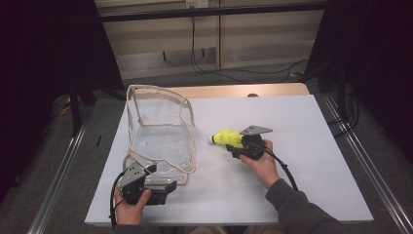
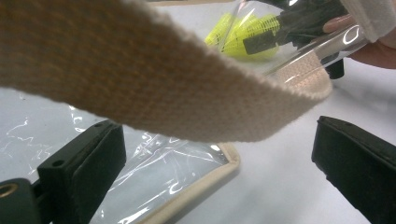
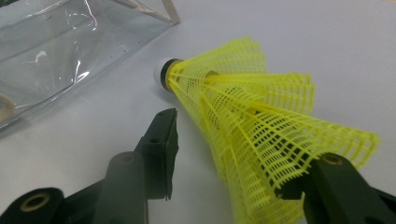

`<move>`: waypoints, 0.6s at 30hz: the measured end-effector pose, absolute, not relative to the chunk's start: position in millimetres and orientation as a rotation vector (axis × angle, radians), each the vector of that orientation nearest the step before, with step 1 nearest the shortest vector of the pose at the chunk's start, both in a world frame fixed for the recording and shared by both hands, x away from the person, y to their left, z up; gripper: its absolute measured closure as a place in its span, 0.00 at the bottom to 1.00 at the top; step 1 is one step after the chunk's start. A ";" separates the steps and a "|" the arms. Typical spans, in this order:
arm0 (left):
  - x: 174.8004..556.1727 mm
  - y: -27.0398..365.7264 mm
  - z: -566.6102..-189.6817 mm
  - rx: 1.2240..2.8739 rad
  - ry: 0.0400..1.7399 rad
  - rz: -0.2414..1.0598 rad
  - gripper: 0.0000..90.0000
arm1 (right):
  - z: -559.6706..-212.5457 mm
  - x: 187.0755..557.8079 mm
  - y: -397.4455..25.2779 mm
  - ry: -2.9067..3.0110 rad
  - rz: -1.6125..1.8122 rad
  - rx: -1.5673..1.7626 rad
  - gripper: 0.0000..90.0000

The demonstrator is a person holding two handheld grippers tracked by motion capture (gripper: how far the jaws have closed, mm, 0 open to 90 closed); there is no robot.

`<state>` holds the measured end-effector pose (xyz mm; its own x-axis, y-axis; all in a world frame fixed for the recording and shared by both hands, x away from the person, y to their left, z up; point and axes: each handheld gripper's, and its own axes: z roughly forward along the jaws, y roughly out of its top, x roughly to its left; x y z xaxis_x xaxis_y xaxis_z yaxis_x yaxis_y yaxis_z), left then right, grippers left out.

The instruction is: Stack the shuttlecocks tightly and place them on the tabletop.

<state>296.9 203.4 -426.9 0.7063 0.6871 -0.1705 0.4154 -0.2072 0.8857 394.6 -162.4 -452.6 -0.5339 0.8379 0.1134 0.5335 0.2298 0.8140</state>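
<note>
A clear plastic bag (image 1: 160, 136) with beige trim stands open on the white board (image 1: 292, 117), left of centre. My left gripper (image 1: 161, 178) is at the bag's near corner, open. In the left gripper view the beige strap (image 2: 140, 79) crosses just above the wide-apart jaws of my left gripper (image 2: 217, 158), over the bag's flat corner (image 2: 154, 177). A yellow mesh shuttlecock (image 1: 228, 138) lies right of the bag, white cork toward it. My right gripper (image 1: 239, 145) is open around its skirt (image 3: 252, 121). The skirt touches one jaw, and a gap shows at the other.
The board's right half (image 1: 311, 161) is bare. A wooden table edge (image 1: 243, 90) shows behind the board. Metal rails (image 1: 360, 156) run along both sides, and cables (image 1: 234, 73) lie on the floor beyond. The person's right hand (image 2: 373, 51) shows past the bag.
</note>
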 end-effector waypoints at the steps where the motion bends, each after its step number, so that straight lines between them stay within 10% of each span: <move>1: 296.9 203.5 -426.9 1.838 0.864 0.315 0.03 | -452.9 394.8 -161.8 2.155 1.203 1.266 0.57; 12: 297.2 203.6 -427.0 1.837 0.864 0.314 0.03 | -456.4 399.7 -155.3 2.135 1.173 1.263 0.60; 18: 297.4 203.8 -427.1 1.835 0.863 0.312 0.03 | -457.1 403.6 -153.9 2.123 1.147 1.261 0.82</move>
